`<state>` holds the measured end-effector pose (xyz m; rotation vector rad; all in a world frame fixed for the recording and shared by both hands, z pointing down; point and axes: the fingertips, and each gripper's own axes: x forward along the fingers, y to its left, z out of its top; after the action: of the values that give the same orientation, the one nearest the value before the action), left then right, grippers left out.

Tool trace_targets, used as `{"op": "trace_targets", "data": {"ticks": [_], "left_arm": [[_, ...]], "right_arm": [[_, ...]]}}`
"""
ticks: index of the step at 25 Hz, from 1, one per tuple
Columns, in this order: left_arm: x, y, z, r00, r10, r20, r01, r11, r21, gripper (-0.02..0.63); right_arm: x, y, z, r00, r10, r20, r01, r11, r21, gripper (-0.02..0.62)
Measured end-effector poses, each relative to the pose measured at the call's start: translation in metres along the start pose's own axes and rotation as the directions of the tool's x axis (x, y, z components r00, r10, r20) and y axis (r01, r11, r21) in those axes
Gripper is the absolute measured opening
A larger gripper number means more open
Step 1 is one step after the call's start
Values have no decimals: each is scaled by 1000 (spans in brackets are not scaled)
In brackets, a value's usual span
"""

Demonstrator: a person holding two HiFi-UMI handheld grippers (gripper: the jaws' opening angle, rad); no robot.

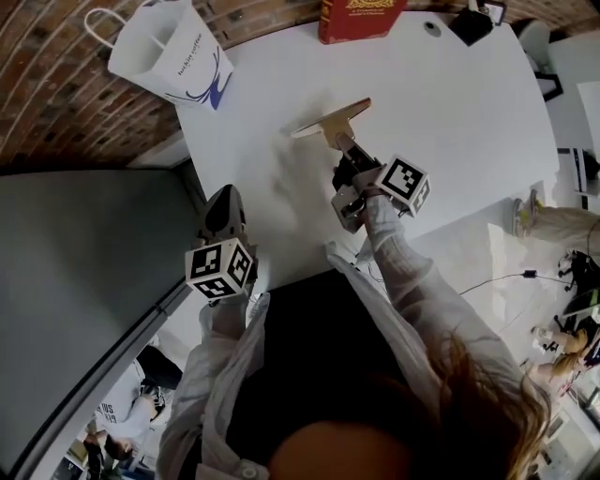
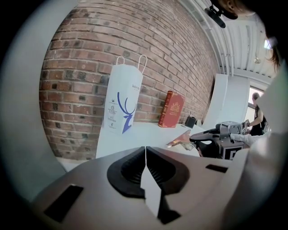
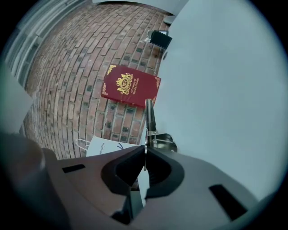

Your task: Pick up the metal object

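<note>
A flat copper-coloured metal object (image 1: 330, 120) with a small spring juts out over the white table (image 1: 459, 112), and my right gripper (image 1: 344, 148) is shut on its near end. The right gripper view shows the metal object (image 3: 150, 117) edge-on, rising from between the right gripper's (image 3: 144, 155) jaws, which press on its thin plate. My left gripper (image 1: 223, 214) hangs off the table's left edge, shut and empty. In the left gripper view the left gripper's (image 2: 145, 153) jaws meet, with the metal object (image 2: 181, 139) far ahead to the right.
A white paper bag (image 1: 169, 49) stands at the table's far left corner against the brick wall. A red book (image 1: 361, 17) leans at the back, with a small black item (image 1: 472, 23) to its right. Grey floor lies left of the table.
</note>
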<state>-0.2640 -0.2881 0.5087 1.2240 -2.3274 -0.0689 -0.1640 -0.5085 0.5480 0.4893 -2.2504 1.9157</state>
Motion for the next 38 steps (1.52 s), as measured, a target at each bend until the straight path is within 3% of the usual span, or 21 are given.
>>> {"op": "trace_targets", "data": {"ticks": [9, 19, 23, 33, 35, 38], "left_arm": [[-43, -2, 16, 998, -60, 37, 58, 998, 31, 21], [-86, -8, 28, 984, -159, 80, 149, 982, 114, 21], [-105, -12, 29, 978, -187, 96, 174, 975, 137, 21], [-151, -27, 21, 962, -244, 121, 223, 961, 166, 21], [-160, -29, 19, 960, -254, 122, 232, 958, 167, 21], [-172, -32, 14, 956, -269, 117, 247, 953, 173, 21]], "right_arm": [[-45, 46, -22, 998, 41, 38, -33, 982, -186, 12], [-101, 81, -53, 994, 69, 89, -34, 934, -355, 11], [-131, 84, -65, 993, 53, 109, 0, 900, -435, 11], [-205, 78, -103, 993, -31, 110, 95, 758, -645, 11], [-218, 83, -111, 991, -46, 123, 120, 703, -701, 11], [-236, 90, -124, 987, -51, 155, 156, 573, -805, 11]]}}
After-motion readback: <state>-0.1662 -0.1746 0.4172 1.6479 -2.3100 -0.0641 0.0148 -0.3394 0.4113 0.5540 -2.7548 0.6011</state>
